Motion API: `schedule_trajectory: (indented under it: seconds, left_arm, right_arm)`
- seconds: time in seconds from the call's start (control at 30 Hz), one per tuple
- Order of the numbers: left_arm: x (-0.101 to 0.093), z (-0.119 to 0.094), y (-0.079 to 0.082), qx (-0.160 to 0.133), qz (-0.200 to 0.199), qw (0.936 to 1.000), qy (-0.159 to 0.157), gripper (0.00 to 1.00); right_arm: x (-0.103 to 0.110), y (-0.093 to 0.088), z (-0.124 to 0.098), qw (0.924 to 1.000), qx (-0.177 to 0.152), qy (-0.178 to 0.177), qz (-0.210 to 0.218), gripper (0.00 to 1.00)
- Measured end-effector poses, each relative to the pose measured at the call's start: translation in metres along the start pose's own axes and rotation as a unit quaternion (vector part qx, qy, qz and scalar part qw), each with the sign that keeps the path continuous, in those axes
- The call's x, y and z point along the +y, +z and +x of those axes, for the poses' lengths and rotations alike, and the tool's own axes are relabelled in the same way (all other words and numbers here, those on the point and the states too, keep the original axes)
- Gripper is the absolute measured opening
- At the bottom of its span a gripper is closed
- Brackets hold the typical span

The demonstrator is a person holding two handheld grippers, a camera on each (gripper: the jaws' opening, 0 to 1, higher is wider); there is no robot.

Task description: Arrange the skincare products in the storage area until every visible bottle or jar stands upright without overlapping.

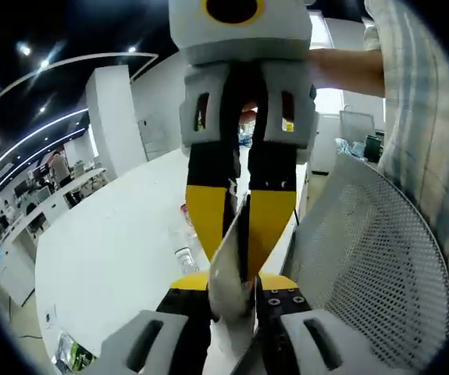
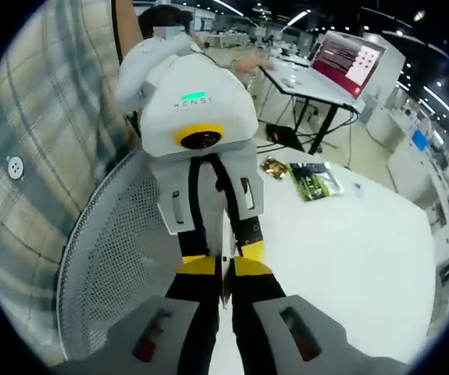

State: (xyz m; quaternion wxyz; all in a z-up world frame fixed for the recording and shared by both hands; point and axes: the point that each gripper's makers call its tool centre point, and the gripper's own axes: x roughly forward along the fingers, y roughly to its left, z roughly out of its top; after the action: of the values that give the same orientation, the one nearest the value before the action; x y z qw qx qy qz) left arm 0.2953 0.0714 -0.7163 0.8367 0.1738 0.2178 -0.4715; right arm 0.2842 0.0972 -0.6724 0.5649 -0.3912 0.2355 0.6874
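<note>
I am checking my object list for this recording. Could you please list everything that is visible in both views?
table: one, white, under everything
mesh basket: one, white, at the table's edge
clear bottle: one, lying on the table
green packet: one, on the table
gold wrapper: one, beside the packet
laptop: one, red screen, far desk
thin sheet: one, grey, between both grippers
checked shirt: one, person's
left gripper, right gripper: closed on the sheet

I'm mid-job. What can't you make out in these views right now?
- Flat item, left gripper view: edge-on, clamped by the right gripper; what it is can't be read.
- Mesh basket, left gripper view: cut off by the edge, contents hidden by its wall.
- Bottle, left gripper view: small, partly behind the right gripper.
</note>
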Motion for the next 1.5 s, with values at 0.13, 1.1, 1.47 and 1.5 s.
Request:
schedule_trajectory:
  seconds: [0.13,1.1,1.47,1.5]
  left_arm:
    - [0.016,-0.002,-0.003,0.005,-0.003,0.9989,0.046,0.3]
    - [0.047,-0.011,-0.012,0.023,-0.023,0.9893,0.142,0.48]
    - [0.03,-0.004,-0.023,0.046,-0.031,0.9928,0.106,0.41]
    - [0.03,-0.004,-0.023,0.049,-0.027,0.9928,0.106,0.41]
  right_arm:
    - [-0.015,-0.001,-0.006,1.0,0.006,-0.006,0.003,0.01]
    - [-0.203,-0.048,-0.056,0.9916,0.108,-0.067,0.024,0.02]
    - [-0.223,-0.094,-0.044,0.9856,0.143,-0.05,0.075,0.02]
    - [-0.225,-0.097,-0.043,0.9852,0.145,-0.05,0.076,0.02]
